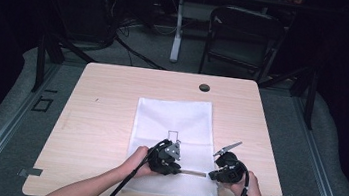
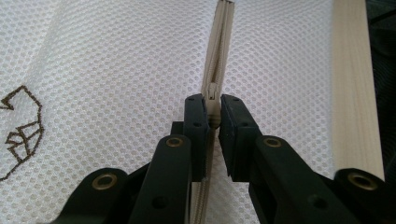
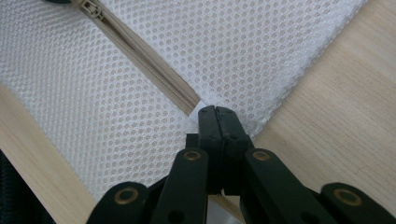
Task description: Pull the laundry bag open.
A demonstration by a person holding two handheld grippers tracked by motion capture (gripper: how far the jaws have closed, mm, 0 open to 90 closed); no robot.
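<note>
A white mesh bag (image 1: 173, 123) lies flat on the wooden table (image 1: 100, 114), with its beige zipper (image 1: 192, 172) running across near the front edge. My left gripper (image 1: 177, 168) points right along the zipper. In the left gripper view, the left gripper (image 2: 212, 100) is shut on the zipper pull (image 2: 213, 112), and the closed zipper (image 2: 219, 46) runs away from it. My right gripper (image 1: 212, 174) faces it from the bag's right edge. In the right gripper view, the right gripper (image 3: 215, 112) is shut on the zipper's end at the mesh bag (image 3: 233, 42) edge, and the zipper (image 3: 140, 51) slants to the upper left.
A small dark logo (image 1: 174, 134) is printed mid-bag, seen too as a logo (image 2: 21, 130) in the left gripper view. A round cable hole (image 1: 204, 87) sits at the table's far edge. Behind the table stand a folding chair (image 1: 243, 36) and a desk leg (image 1: 177, 28). Bare wood flanks the bag.
</note>
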